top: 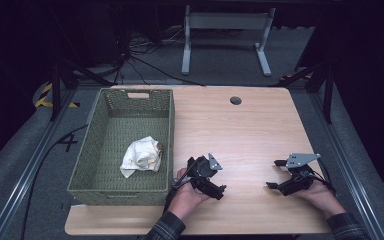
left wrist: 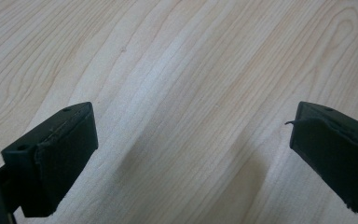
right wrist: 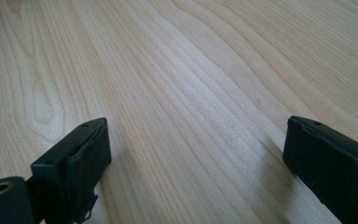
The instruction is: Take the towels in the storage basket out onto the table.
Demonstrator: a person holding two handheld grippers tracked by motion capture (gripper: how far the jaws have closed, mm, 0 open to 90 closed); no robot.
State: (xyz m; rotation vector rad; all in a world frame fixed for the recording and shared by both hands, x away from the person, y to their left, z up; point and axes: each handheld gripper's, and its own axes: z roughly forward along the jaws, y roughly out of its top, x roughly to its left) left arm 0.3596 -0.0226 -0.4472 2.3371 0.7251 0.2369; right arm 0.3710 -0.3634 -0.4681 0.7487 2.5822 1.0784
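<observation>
A crumpled white cloth (top: 141, 156) lies in a green woven basket (top: 105, 186) on the left of the wooden table (top: 240, 130). My left gripper (top: 215, 186) rests just right of the basket near the front edge, held in a hand. Its jaws stand wide apart over bare wood, as the left gripper (left wrist: 191, 154) view confirms. My right gripper (top: 276, 174) sits near the front right, pointing left. The right gripper (right wrist: 196, 163) view has the two black jaws spread wide with nothing between them.
A round cable hole (top: 235, 100) is at the table's far edge. Beyond the table stand a grey desk frame (top: 225, 35) and floor cables (top: 145, 65). Bare wood lies between and beyond the two grippers.
</observation>
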